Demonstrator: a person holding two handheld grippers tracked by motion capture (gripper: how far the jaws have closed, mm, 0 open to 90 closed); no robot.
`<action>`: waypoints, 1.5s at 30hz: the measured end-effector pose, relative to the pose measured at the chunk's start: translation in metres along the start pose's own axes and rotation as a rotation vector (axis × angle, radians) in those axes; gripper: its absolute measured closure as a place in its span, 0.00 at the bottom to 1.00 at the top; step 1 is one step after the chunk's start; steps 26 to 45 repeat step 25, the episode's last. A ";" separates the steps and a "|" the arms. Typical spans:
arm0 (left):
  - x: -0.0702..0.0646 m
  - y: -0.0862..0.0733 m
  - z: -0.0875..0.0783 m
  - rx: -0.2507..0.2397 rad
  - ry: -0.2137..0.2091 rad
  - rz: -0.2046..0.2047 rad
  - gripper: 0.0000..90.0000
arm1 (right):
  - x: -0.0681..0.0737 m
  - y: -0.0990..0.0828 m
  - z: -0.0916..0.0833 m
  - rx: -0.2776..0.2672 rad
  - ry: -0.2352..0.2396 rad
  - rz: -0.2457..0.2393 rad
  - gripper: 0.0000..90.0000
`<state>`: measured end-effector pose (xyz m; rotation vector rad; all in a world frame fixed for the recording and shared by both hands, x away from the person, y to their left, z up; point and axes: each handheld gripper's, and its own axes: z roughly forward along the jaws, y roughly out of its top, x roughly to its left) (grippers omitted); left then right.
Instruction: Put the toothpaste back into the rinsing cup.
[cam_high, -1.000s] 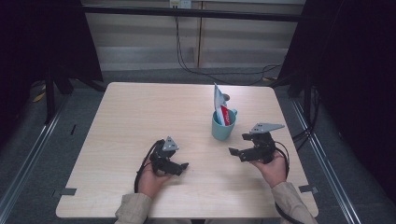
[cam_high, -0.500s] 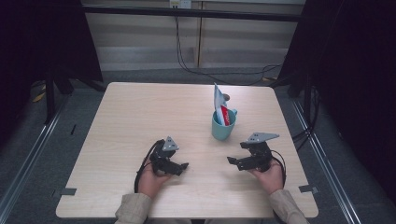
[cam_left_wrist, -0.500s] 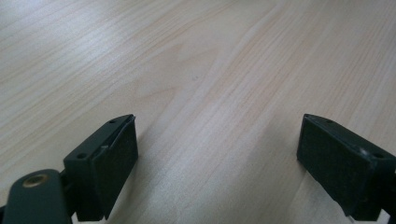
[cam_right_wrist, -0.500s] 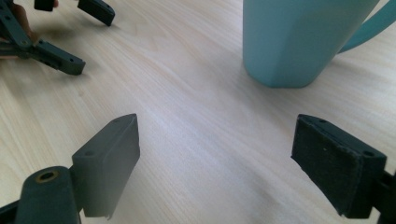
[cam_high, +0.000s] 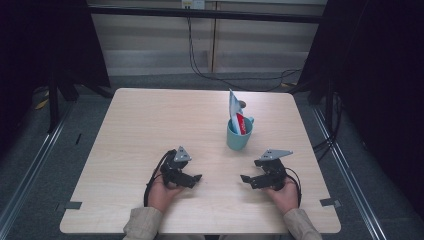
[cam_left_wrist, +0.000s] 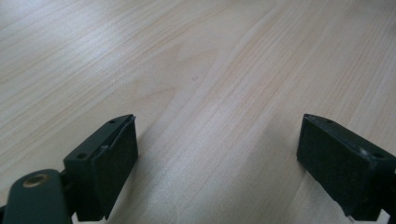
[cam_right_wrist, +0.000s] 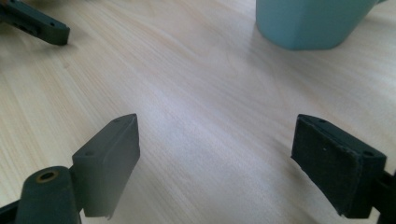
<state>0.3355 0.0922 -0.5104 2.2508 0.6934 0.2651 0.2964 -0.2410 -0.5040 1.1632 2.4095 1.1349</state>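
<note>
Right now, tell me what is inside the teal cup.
The teal cup holds a white-and-blue packet standing upright and something red beside it. Their lower ends and the cup's bottom are hidden.

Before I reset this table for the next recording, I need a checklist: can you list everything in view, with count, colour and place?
table: one, light wood, centre of the high view.
cup: one, teal, right of the table's middle, upright.
packets in the cup: at least two, one white and blue, one red, sticking up out of it; what they are cannot be told.
cables: several, black, on the floor beyond the far edge.
left claw: one, black, near the front edge, jaws open over bare wood.
right claw: one, black, in front of the cup, jaws open, nothing held.
hands: two, at the front edge, one on each claw.
</note>
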 end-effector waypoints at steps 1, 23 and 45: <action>0.000 0.000 0.000 0.000 0.000 0.000 0.13 | 0.000 -0.001 0.001 0.005 -0.002 0.001 0.16; 0.000 0.000 0.000 0.003 0.002 0.001 0.13 | 0.007 -0.007 0.006 0.018 -0.051 -0.082 0.16; 0.000 0.000 0.000 0.000 0.000 0.000 0.13 | 0.007 -0.007 0.006 0.018 -0.052 -0.083 0.16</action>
